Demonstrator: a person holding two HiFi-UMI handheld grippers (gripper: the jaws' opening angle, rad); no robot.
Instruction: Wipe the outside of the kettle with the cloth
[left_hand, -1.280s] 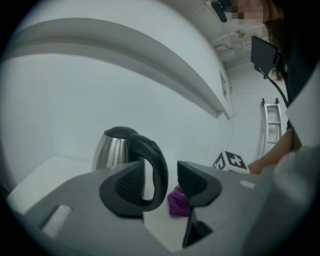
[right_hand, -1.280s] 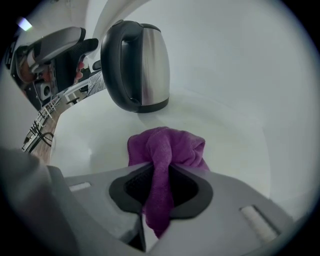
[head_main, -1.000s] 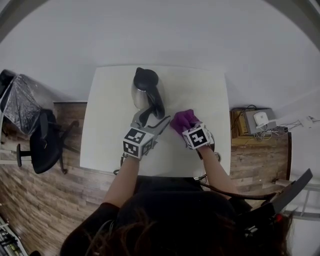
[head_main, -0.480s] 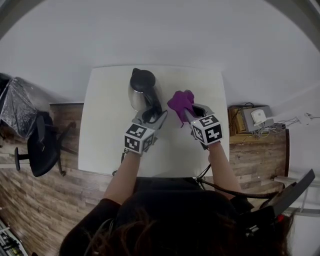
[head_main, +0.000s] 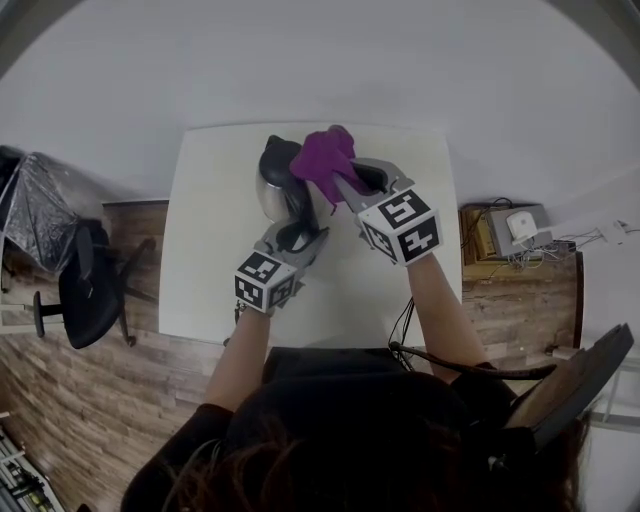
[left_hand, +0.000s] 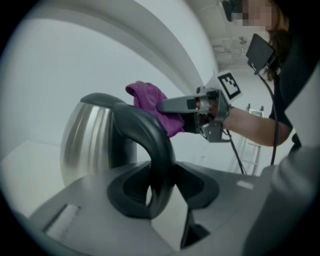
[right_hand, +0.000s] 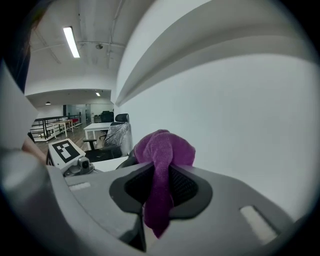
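Observation:
A steel kettle (head_main: 272, 192) with a black lid and handle stands at the back of the white table (head_main: 210, 260). My left gripper (head_main: 298, 236) has the kettle's black handle (left_hand: 152, 155) between its jaws; the pads press on it, and the jaws are opening slightly. My right gripper (head_main: 345, 185) is shut on a purple cloth (head_main: 322, 155) and holds it in the air over the kettle's lid. In the right gripper view the cloth (right_hand: 162, 150) bunches above the jaws and hangs down between them. In the left gripper view the cloth (left_hand: 150, 102) hangs just behind the kettle's top.
A black office chair (head_main: 85, 285) and a covered chair (head_main: 40, 200) stand left of the table. A low wooden stand with small devices (head_main: 515, 240) sits on the floor to the right. A cable (head_main: 410, 350) runs from the right gripper past the table's near edge.
My right gripper has lifted the purple cloth from the table beside the kettle up and back to over the lid. My left gripper has stayed at the handle, its jaws narrower than before.

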